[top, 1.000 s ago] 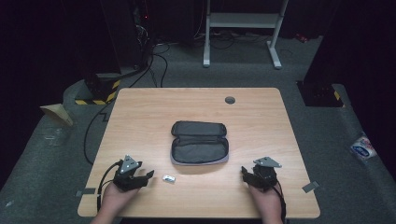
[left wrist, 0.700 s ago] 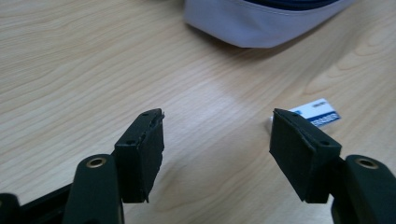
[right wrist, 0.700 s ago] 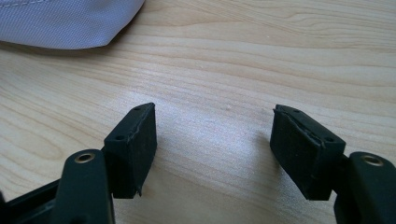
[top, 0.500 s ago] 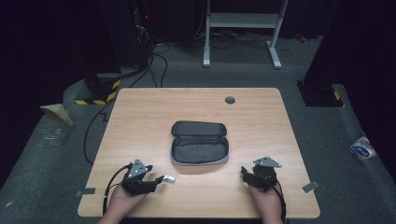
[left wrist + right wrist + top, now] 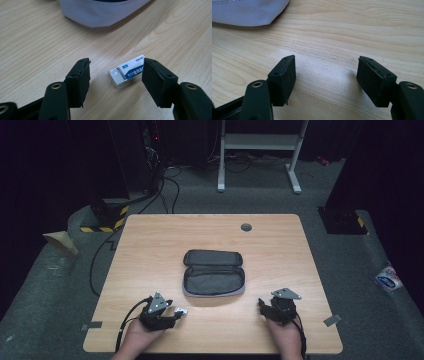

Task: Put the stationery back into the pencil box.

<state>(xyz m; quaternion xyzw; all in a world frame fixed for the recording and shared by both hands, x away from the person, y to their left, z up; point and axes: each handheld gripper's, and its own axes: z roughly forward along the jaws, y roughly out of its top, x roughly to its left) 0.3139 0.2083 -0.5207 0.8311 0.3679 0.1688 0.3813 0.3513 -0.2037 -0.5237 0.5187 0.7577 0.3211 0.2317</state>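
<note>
One eraser (image 5: 128, 72), white in a blue-and-white sleeve, lies on the worktop (image 5: 150, 250); one open pencil case (image 5: 213, 272), grey, its two halves spread flat; two tongs, the left tongs (image 5: 176, 312) and the right tongs (image 5: 261, 304), each with two black jaws; two hands, one per tool; one dark round hole cover (image 5: 246, 227) near the far edge of the worktop; one white metal stand (image 5: 260, 142) on the floor beyond it.

We are holding the left gripper (image 5: 176, 312) low near the table's front edge, its jaws just closing; the right gripper (image 5: 262, 304) is resting open.
</note>
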